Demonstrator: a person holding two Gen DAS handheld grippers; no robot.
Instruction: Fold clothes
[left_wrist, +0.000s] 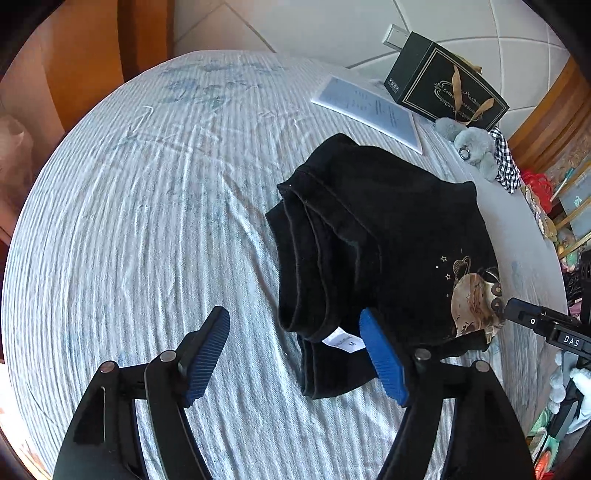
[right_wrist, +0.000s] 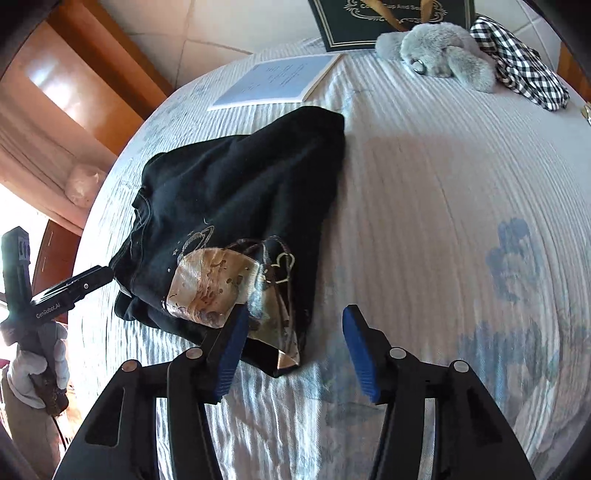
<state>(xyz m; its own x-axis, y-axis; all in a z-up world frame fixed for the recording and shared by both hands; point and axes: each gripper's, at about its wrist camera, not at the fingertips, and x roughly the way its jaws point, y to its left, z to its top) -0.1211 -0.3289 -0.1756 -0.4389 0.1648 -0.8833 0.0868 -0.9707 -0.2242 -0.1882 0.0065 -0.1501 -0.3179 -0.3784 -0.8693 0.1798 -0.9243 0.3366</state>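
A black garment with a gold planet print (left_wrist: 376, 236) lies folded into a compact stack on the striped bedsheet (left_wrist: 147, 206); a white size tag shows at its near edge. My left gripper (left_wrist: 295, 354) is open and empty, its blue pads just above the near left corner of the stack. In the right wrist view the same garment (right_wrist: 236, 199) lies left of centre. My right gripper (right_wrist: 291, 350) is open and empty at the garment's near right corner, the left pad over the printed fabric. The left gripper's tip (right_wrist: 85, 284) shows at the garment's left edge.
A black gift box (left_wrist: 447, 81), a light blue booklet (left_wrist: 369, 107), a grey plush toy (left_wrist: 469, 144) and a checkered cloth (left_wrist: 508, 162) sit at the far side of the bed. Wooden furniture (left_wrist: 85, 66) stands beyond the bed's left edge.
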